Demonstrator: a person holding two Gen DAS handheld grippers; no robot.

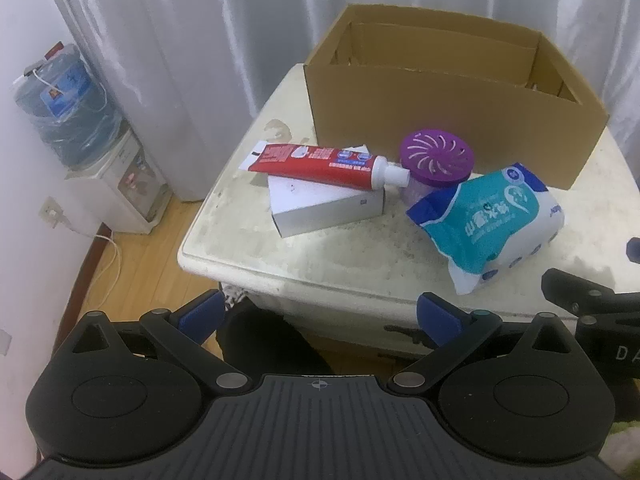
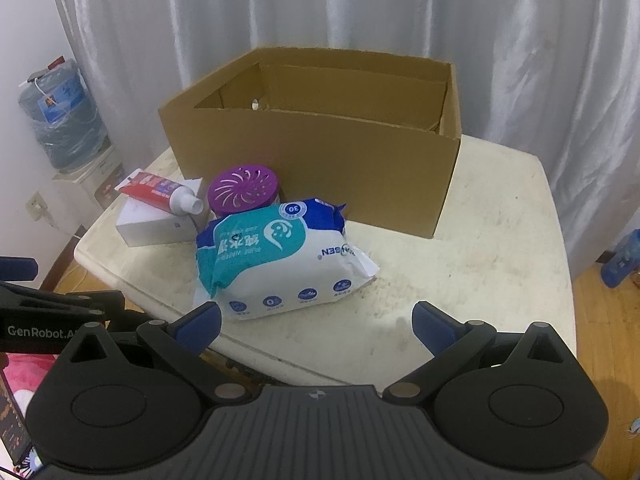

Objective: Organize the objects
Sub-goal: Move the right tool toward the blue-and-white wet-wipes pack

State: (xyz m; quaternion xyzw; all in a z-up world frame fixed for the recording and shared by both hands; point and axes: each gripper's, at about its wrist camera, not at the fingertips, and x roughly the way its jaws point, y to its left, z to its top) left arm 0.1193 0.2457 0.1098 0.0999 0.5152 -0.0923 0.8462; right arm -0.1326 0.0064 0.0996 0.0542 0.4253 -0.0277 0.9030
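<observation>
Jaws of left gripper (image 1: 320,318) and right gripper (image 2: 316,326) spread wide, empty. Toothpaste tube (image 1: 320,164) atop white box (image 1: 326,208); wipes pack (image 2: 280,256) on counter (image 2: 480,240) near cardboard box (image 2: 320,148).

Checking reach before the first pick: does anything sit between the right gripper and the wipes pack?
Nothing visible does. The right gripper is open, and the wipes pack lies just ahead of its fingers on the table. The purple-lidded jar and cardboard box sit behind the pack.
</observation>
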